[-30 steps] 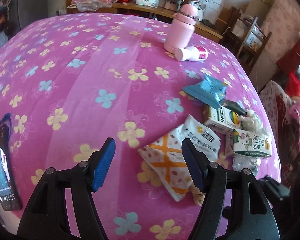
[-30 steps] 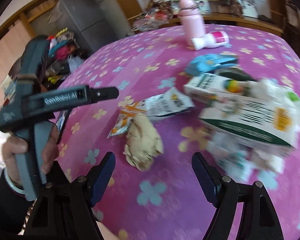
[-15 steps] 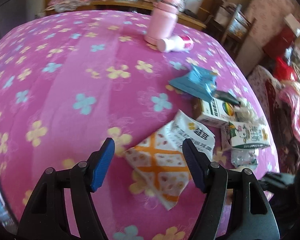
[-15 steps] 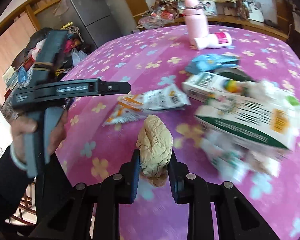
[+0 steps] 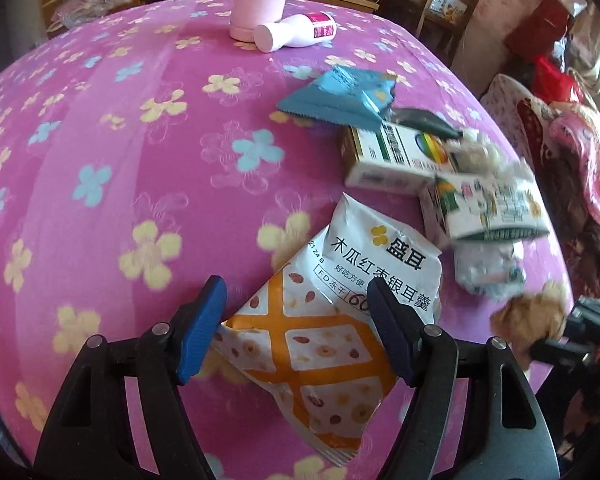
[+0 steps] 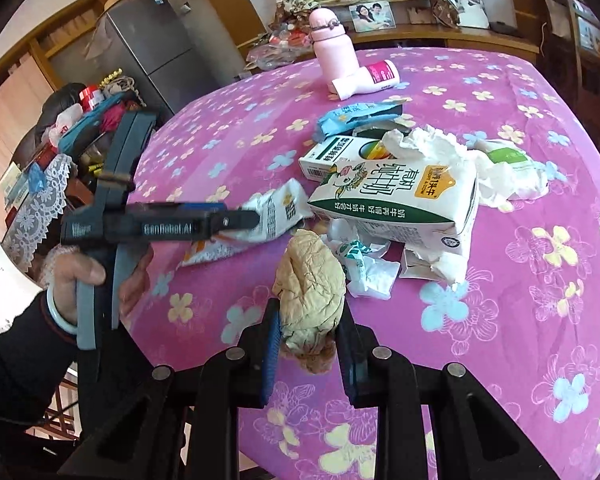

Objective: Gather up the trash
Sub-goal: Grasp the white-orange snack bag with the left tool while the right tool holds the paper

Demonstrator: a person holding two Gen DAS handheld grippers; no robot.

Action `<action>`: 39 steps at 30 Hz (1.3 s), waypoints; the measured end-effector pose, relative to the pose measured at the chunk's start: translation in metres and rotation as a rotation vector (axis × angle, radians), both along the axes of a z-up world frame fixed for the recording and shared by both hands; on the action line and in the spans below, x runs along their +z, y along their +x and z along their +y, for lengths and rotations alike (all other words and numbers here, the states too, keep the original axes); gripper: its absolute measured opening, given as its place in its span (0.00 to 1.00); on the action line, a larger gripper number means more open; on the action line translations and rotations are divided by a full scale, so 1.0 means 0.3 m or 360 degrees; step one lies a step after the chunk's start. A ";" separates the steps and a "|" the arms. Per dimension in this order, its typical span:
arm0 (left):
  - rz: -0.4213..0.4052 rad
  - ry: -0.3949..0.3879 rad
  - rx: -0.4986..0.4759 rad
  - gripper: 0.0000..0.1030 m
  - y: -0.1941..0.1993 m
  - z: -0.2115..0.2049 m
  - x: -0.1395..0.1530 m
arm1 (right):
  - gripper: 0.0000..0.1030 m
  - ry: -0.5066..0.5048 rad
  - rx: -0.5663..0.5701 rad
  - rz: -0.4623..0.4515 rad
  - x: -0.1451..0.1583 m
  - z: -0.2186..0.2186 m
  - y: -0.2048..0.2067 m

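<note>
My right gripper [image 6: 308, 324] is shut on a crumpled beige paper wad [image 6: 310, 292] and holds it above the pink flowered tablecloth [image 6: 520, 300]; the wad also shows in the left wrist view [image 5: 532, 320]. My left gripper [image 5: 296, 308] is open, its fingers on either side of a white and orange snack bag [image 5: 332, 320] lying on the cloth. That bag also shows in the right wrist view [image 6: 276, 216]. Behind it lie a milk carton [image 6: 396, 196], a second carton [image 5: 396, 156], a blue wrapper [image 5: 340, 98] and crumpled tissues [image 6: 440, 148].
A pink flask [image 6: 332, 48] stands at the far side with a white bottle [image 6: 368, 78] lying beside it. A grey fridge [image 6: 148, 48] and cluttered shelves stand left of the table. Chairs and red bags [image 5: 552, 76] are on the right.
My right gripper closed on the beige wad and lifted it off the cloth. My left gripper moved forward and right until its open fingers straddle the snack bag.
</note>
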State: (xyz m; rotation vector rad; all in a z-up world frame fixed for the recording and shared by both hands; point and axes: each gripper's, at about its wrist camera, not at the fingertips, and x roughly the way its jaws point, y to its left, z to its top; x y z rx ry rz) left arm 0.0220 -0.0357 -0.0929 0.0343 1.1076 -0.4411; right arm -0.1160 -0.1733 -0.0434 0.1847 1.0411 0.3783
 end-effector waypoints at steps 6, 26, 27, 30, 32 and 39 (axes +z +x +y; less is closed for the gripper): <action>-0.0009 0.0028 0.0032 0.40 -0.098 0.010 0.006 | 0.24 0.0014 -0.0032 -0.0033 0.021 -0.029 -0.023; 0.0064 -0.0145 -0.0096 0.78 -0.250 -0.030 0.103 | 0.24 0.0054 -0.0089 -0.0075 0.063 -0.078 -0.087; 0.0045 -0.0104 -0.0105 0.78 -0.258 -0.049 0.099 | 0.24 0.0057 -0.0091 -0.0076 0.063 -0.079 -0.088; 0.0008 0.0075 -0.0086 0.78 -0.268 -0.099 0.057 | 0.24 0.0063 -0.0091 -0.0074 0.063 -0.079 -0.089; 0.0027 0.0110 -0.0062 0.78 -0.262 -0.107 0.026 | 0.24 0.0060 -0.0085 -0.0073 0.064 -0.076 -0.092; 0.0034 0.0048 0.0038 0.69 -0.252 -0.087 0.017 | 0.24 0.0066 -0.0102 -0.0067 0.058 -0.086 -0.095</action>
